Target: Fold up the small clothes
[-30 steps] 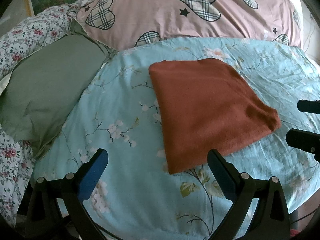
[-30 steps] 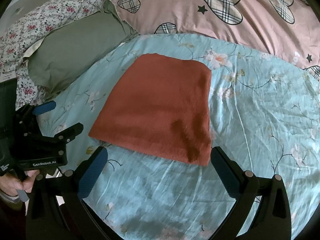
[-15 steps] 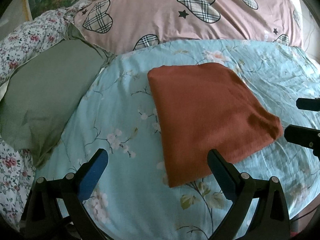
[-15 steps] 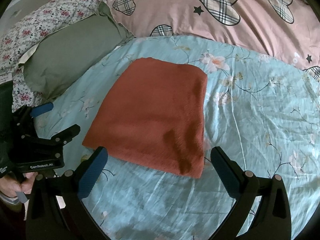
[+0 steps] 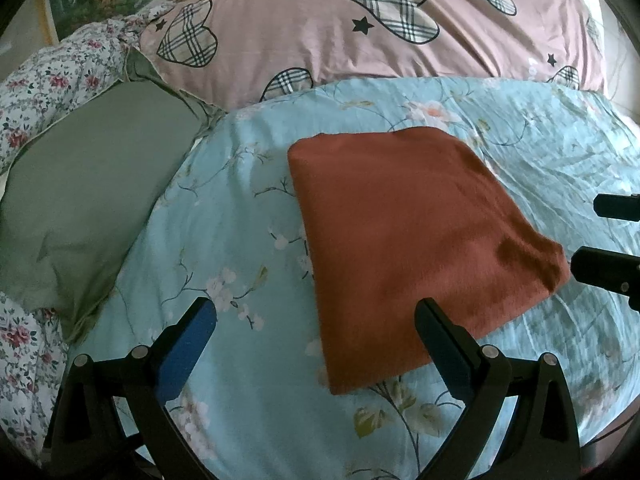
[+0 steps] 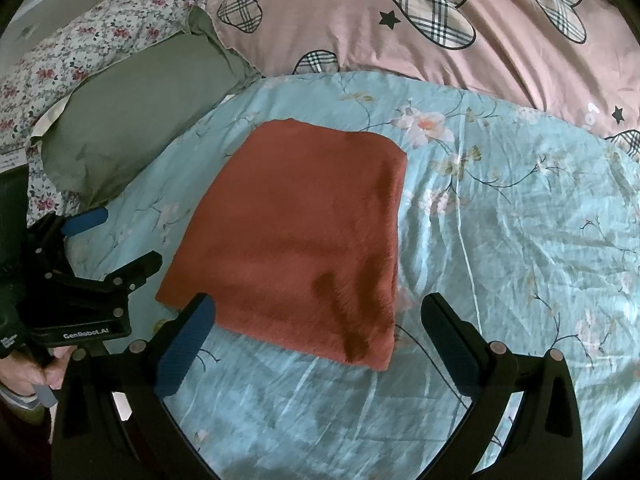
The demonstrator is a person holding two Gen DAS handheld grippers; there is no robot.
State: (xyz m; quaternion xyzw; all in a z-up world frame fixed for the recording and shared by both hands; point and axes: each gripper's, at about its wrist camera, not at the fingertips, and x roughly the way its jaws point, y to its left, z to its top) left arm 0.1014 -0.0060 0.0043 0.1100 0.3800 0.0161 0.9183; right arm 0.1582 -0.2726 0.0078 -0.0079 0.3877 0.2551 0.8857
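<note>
- Bed w/ light-blue floral sheet (image 5: 248, 208); pink heart-print duvet (image 5: 320, 28) at far side, green pillow (image 5: 80, 200) far left.
- Rust-red folded cloth (image 5: 408, 232) lies flat mid-sheet, roughly square, a dark crease near its right corner.
- Left gripper (image 5: 316, 328): fingers spread wide, empty, low over the sheet at the cloth's near-left edge.
- Right gripper (image 6: 320, 316): also spread wide, empty, at the cloth's near edge.
- Person's hand (image 6: 28, 368) grips the left tool's handle, seen from right cam.

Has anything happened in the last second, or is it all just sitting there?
Both open grippers, left and right, crept closer to the folded rust-red cloth; neither took hold. The cloth stayed flat on the light-blue floral sheet.
</note>
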